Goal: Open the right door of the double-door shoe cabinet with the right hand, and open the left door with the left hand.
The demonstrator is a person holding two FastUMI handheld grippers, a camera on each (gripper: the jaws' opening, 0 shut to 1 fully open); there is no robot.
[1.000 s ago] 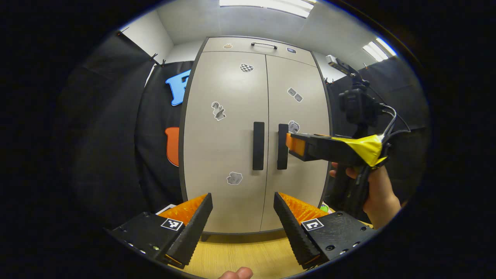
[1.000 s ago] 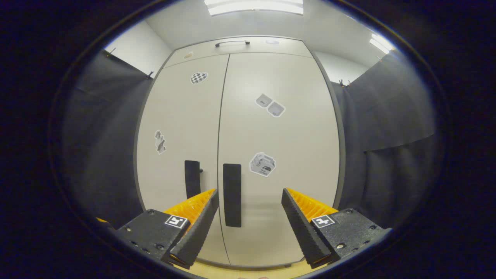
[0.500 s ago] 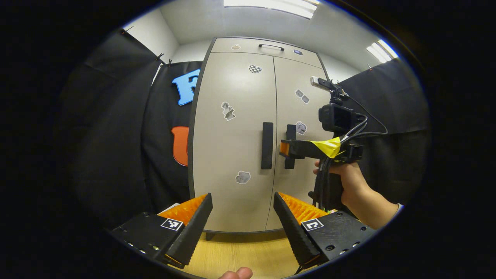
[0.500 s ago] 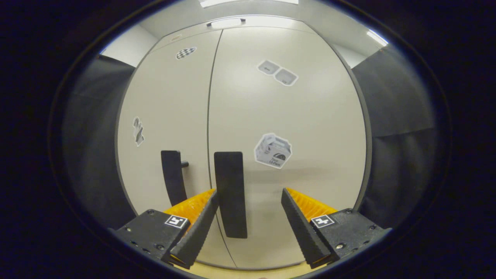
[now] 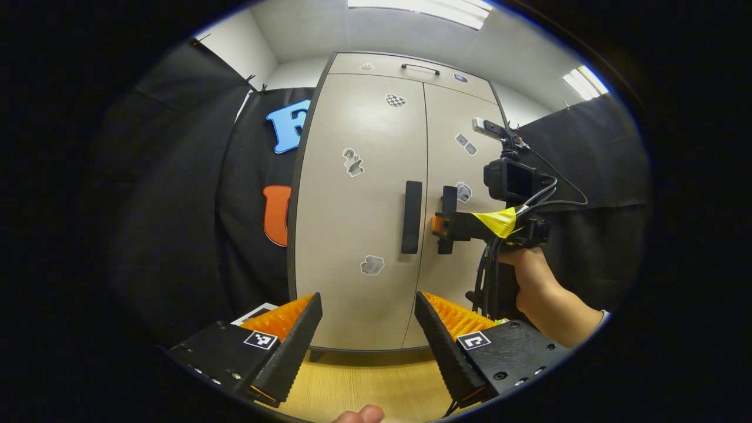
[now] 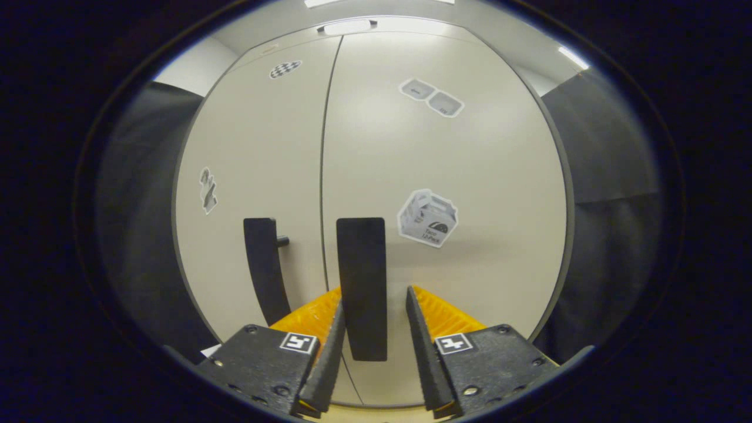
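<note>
Right gripper view: hand-held gripper [image 6: 369, 329] seemingly astride handle [image 6: 361, 288].

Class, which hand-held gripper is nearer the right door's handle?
Right. The right hand-held gripper has its fingers on either side of the right door's handle; the left hand-held gripper hangs well back from the cabinet.

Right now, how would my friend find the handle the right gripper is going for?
Find the tall pale shoe cabinet with two doors. Where the doors meet, two dark upright handles stand side by side. It is the right door's handle, the one sitting between the right gripper fingers, next to a box sticker.
</note>
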